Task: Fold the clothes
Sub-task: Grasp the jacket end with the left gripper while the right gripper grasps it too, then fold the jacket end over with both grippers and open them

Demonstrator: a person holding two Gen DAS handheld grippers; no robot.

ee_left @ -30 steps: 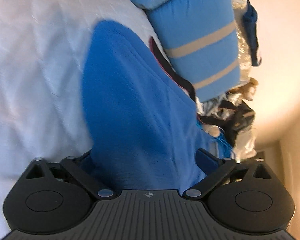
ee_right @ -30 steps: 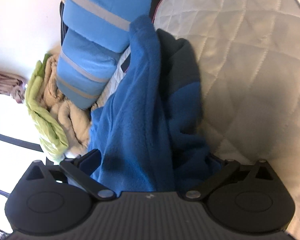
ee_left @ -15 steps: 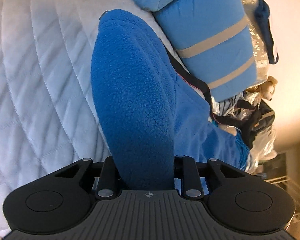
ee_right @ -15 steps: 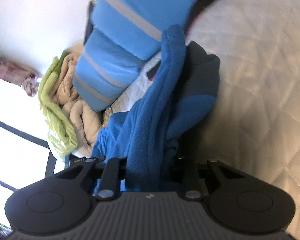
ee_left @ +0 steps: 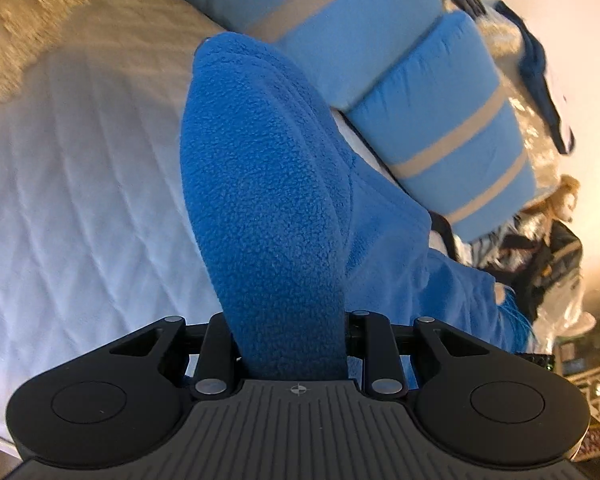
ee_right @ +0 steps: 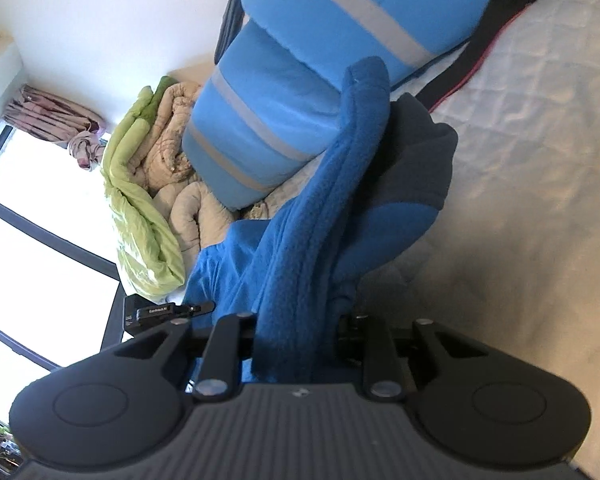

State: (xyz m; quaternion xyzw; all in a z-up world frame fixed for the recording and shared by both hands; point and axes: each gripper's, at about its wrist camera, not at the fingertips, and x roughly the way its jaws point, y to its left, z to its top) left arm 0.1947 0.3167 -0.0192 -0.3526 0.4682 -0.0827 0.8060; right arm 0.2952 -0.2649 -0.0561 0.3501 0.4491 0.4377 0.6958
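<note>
A blue fleece garment (ee_left: 268, 208) fills the middle of the left wrist view, rising from the bottom centre of the frame toward the upper middle. The left gripper (ee_left: 292, 344) sits at the bottom centre, its jaws drawn close together and pinching a thick bunch of the fleece between them. The rest of the garment spreads to the right of the frame and rests on a white quilted bed cover (ee_left: 80, 200), which takes up the left half of the picture. Two light blue cushions (ee_left: 440, 112) with pale stripes lie along the upper right, just beside the fleece.

In the right wrist view the same fleece garment (ee_right: 308, 240) runs from the bottom centre up to the middle of the frame, with a darker folded part to its right. The right gripper (ee_right: 296, 344) at the bottom centre has its jaws narrowed and clamped on a fold of the cloth. The quilted cover (ee_right: 540, 200) fills the right side. A green and beige blanket (ee_right: 152, 184) is heaped at centre left, beside a bright window (ee_right: 28, 248) at the left edge.
</note>
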